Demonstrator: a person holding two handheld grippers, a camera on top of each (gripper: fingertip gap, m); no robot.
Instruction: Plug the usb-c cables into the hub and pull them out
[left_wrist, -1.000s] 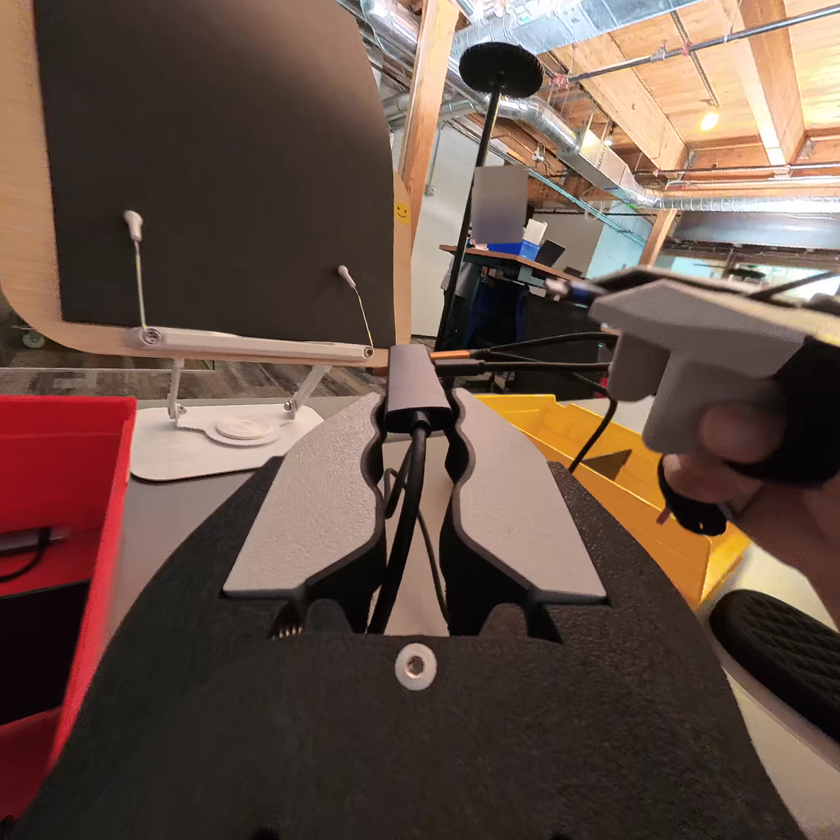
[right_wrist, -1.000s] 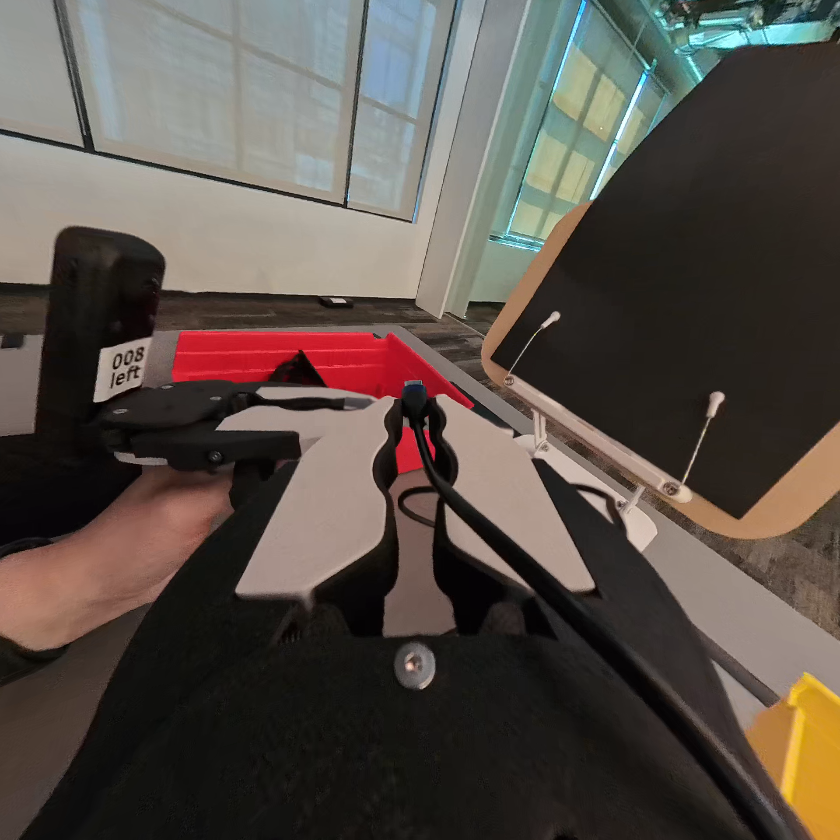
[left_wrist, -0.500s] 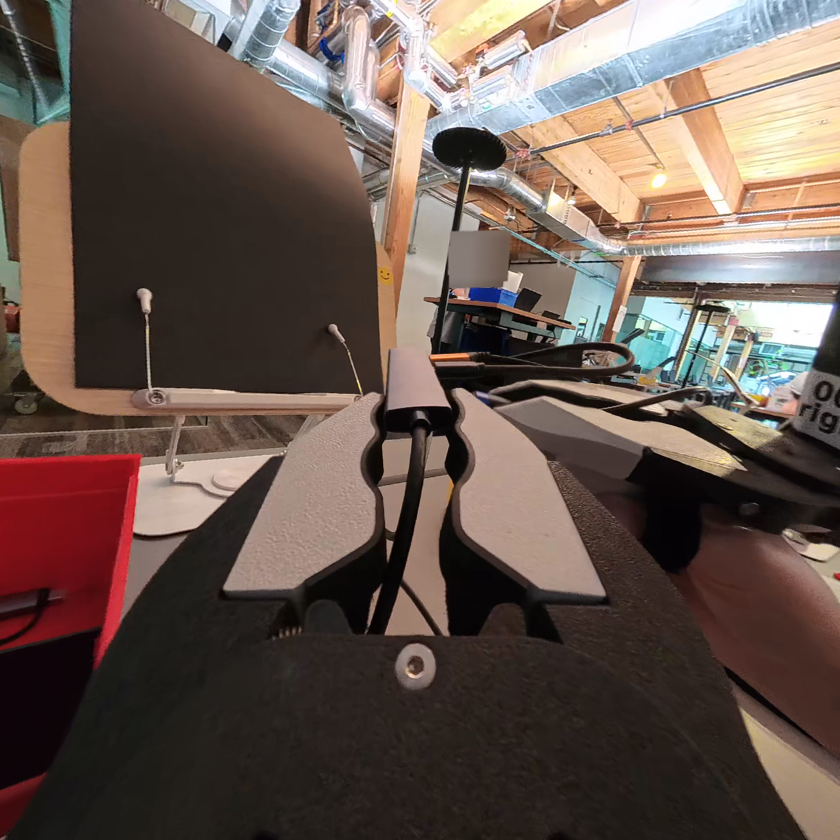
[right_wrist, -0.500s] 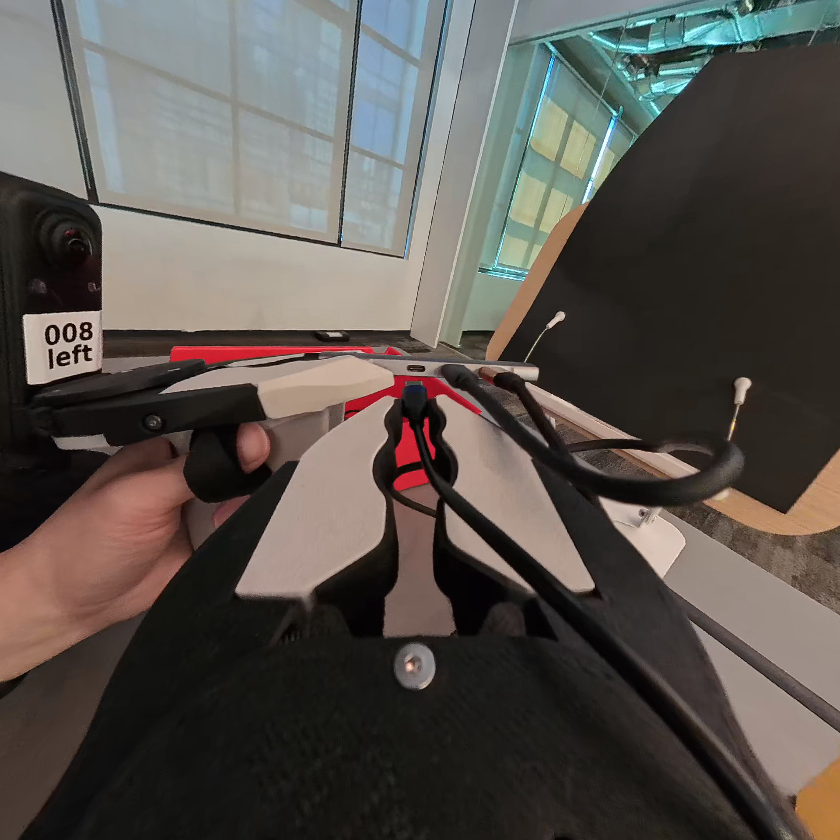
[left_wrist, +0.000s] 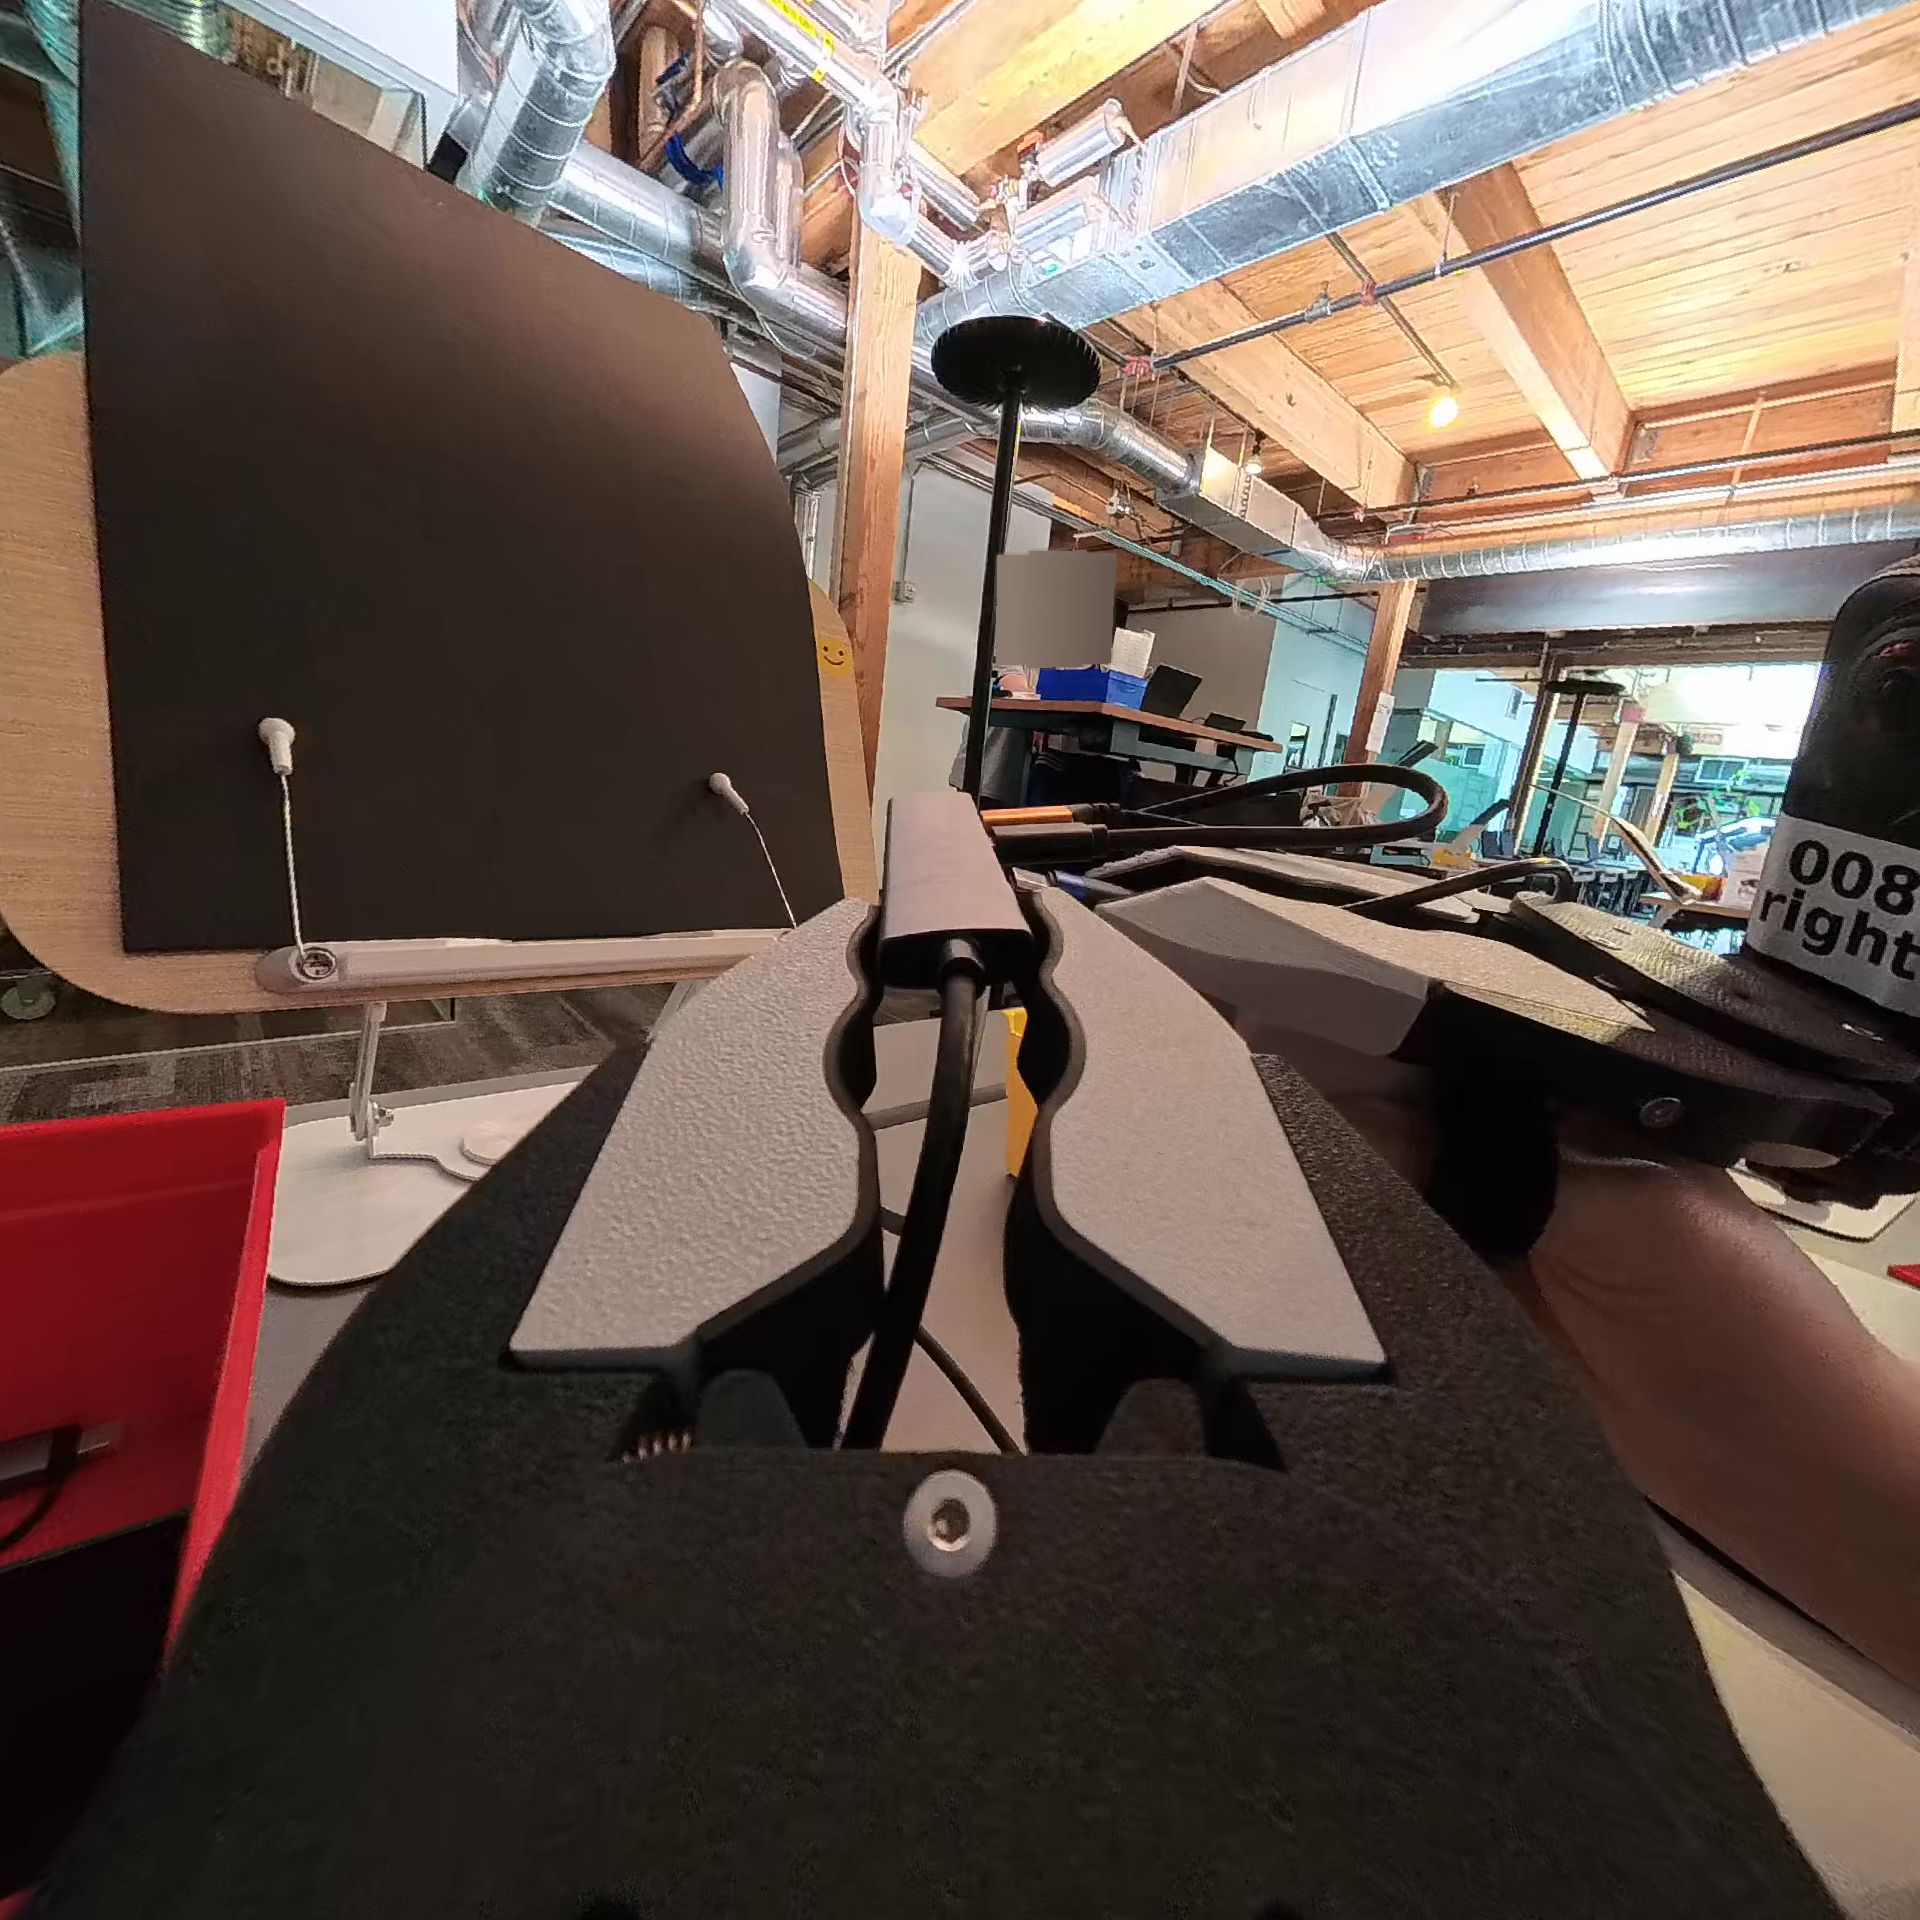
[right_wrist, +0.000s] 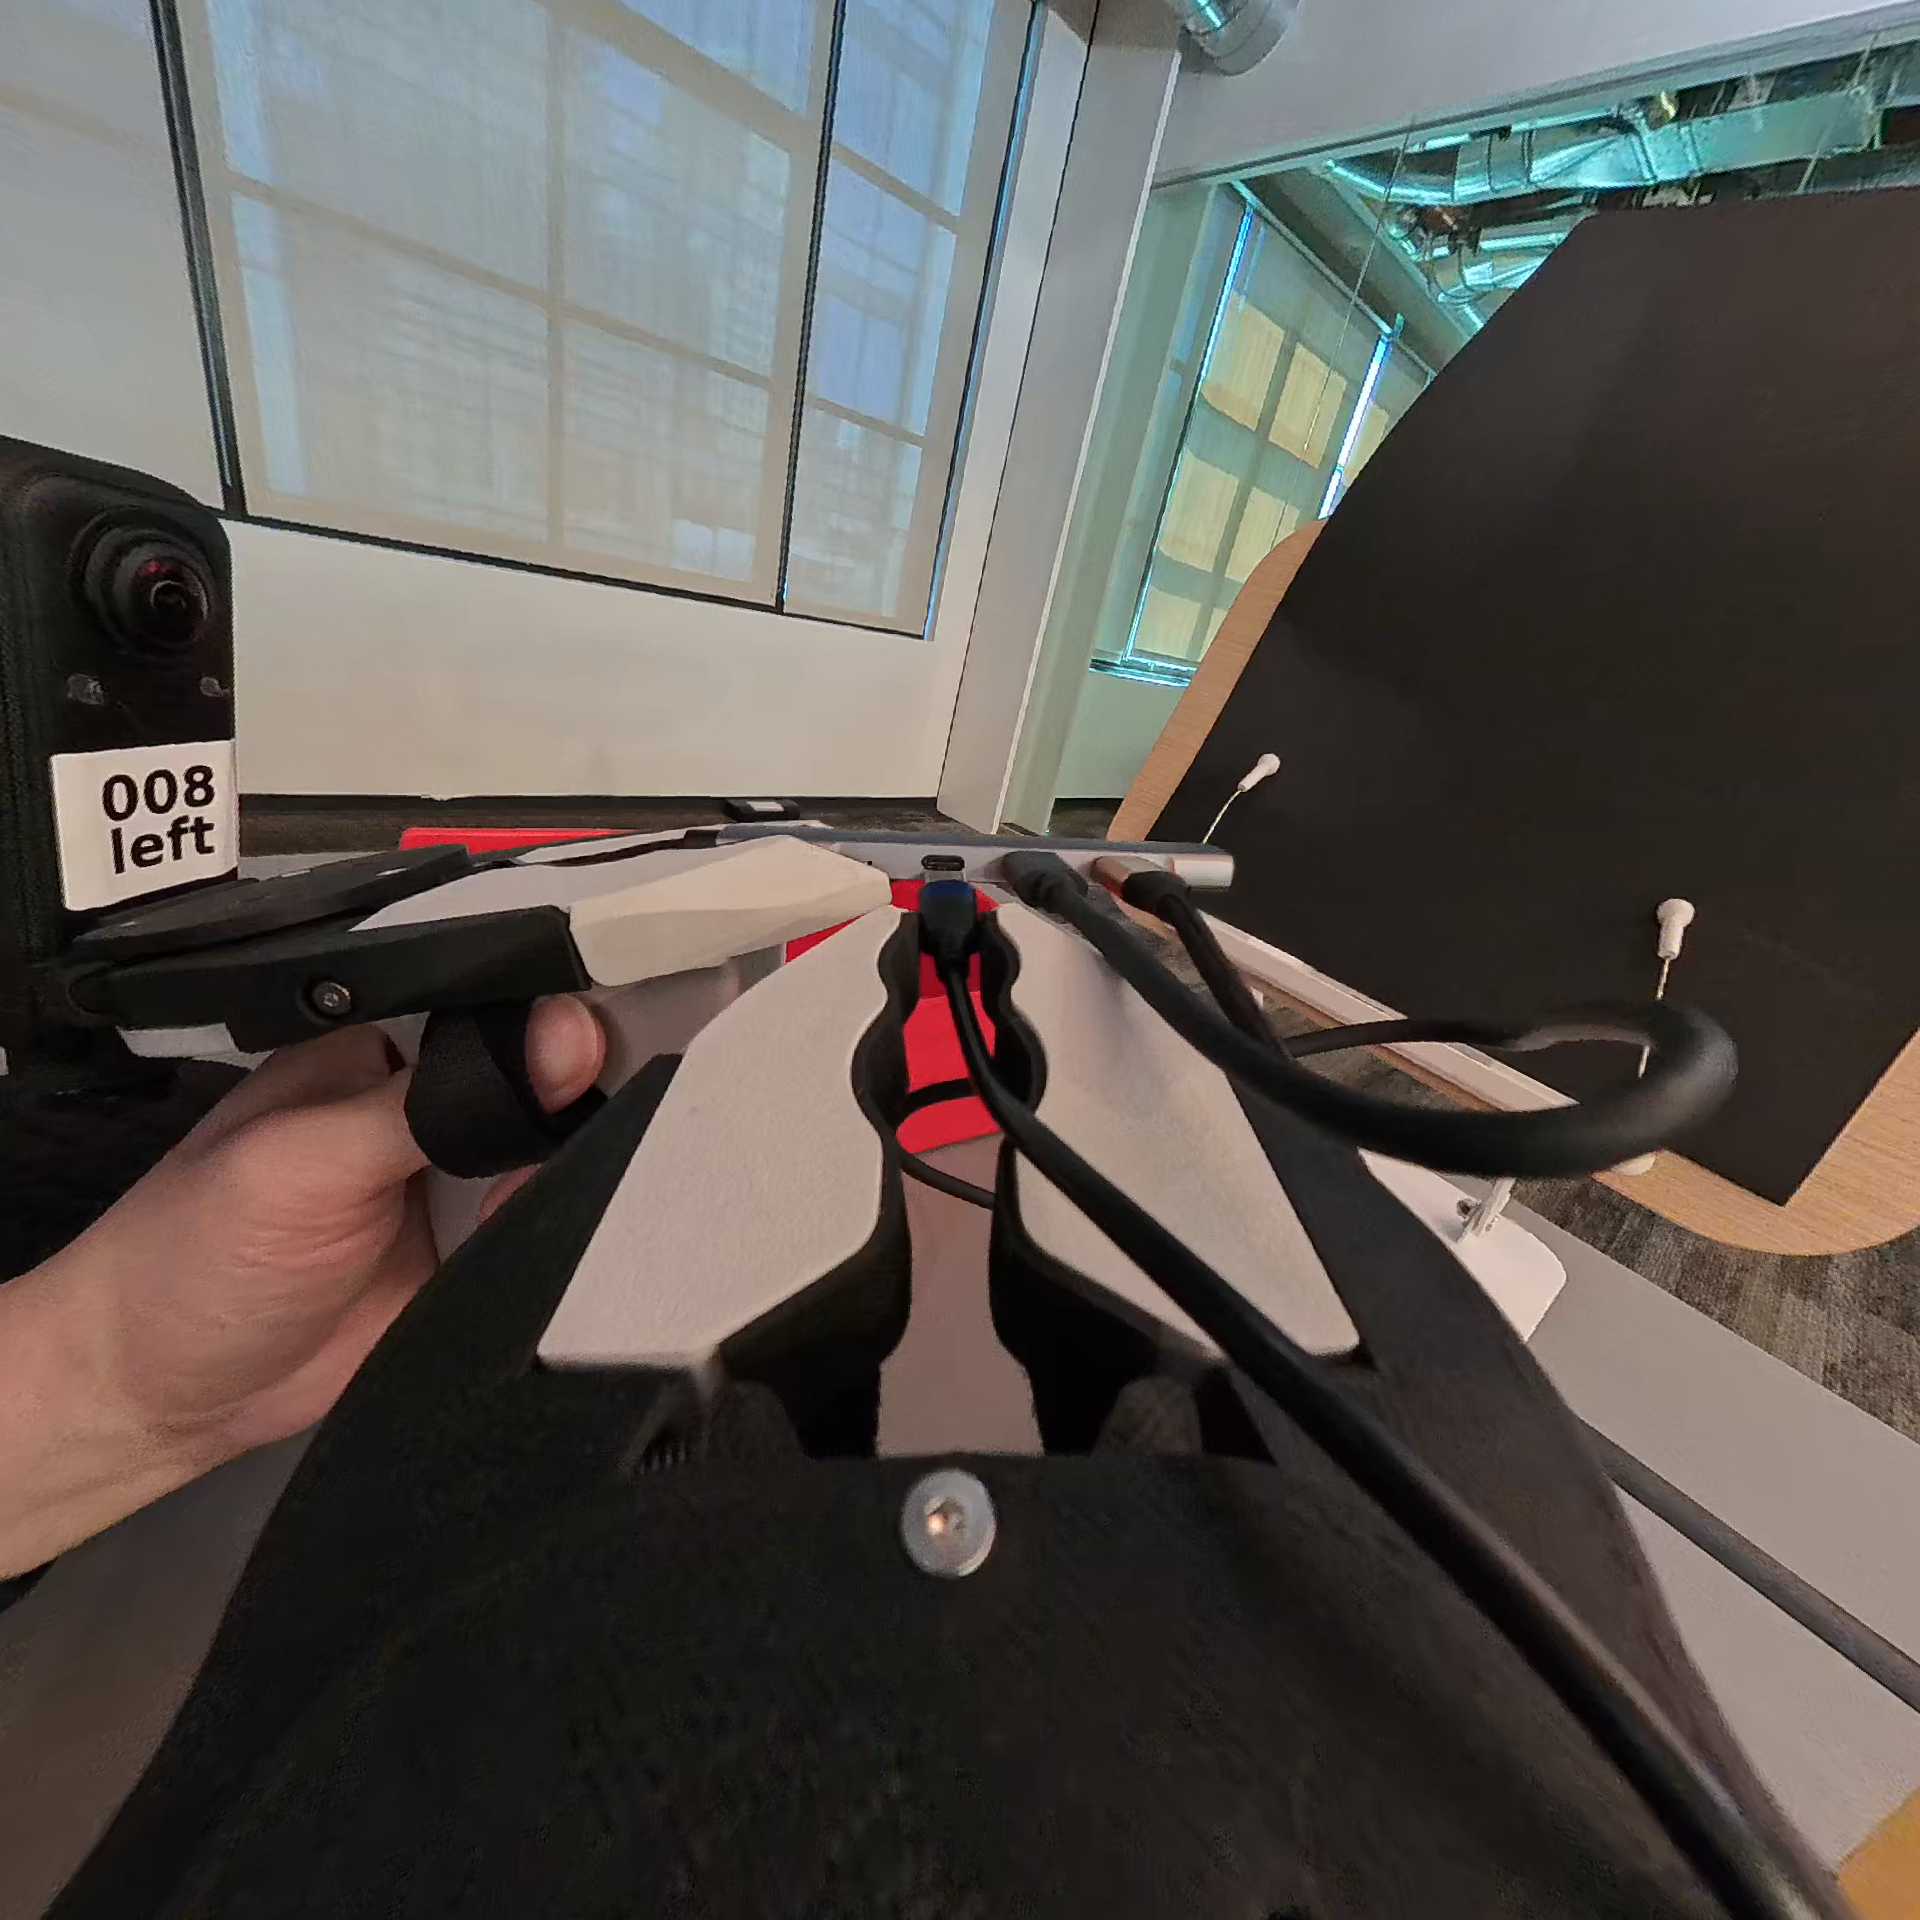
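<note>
My left gripper (left_wrist: 951, 940) is shut on the near end of a slim dark grey hub (left_wrist: 940, 883), whose own black lead runs back between the fingers. Two cables are plugged into the hub's right side, one with an orange-copper plug (left_wrist: 1023, 816) and one with a black plug (left_wrist: 1049, 840). In the right wrist view the hub (right_wrist: 1039, 847) lies crosswise with a free port (right_wrist: 943, 862) just ahead of my right gripper (right_wrist: 948, 920), which is shut on a blue-tipped usb-c plug (right_wrist: 948, 906). The plug tip sits just below the free port, not inserted.
A red bin (left_wrist: 114, 1268) stands at the left and a yellow bin (left_wrist: 1018, 1081) shows behind my fingers. A black and wood board on a white stand (left_wrist: 436, 582) rises behind the hub. The other gripper and the hand holding it (right_wrist: 260, 1174) are close by. Only a small space, under 4 cm, lies between the two pairs of fingers.
Both grippers have come together and risen. The right gripper carried the blue-tipped plug up to the hub's side, right below the free port. The hub stays held in the left gripper.
</note>
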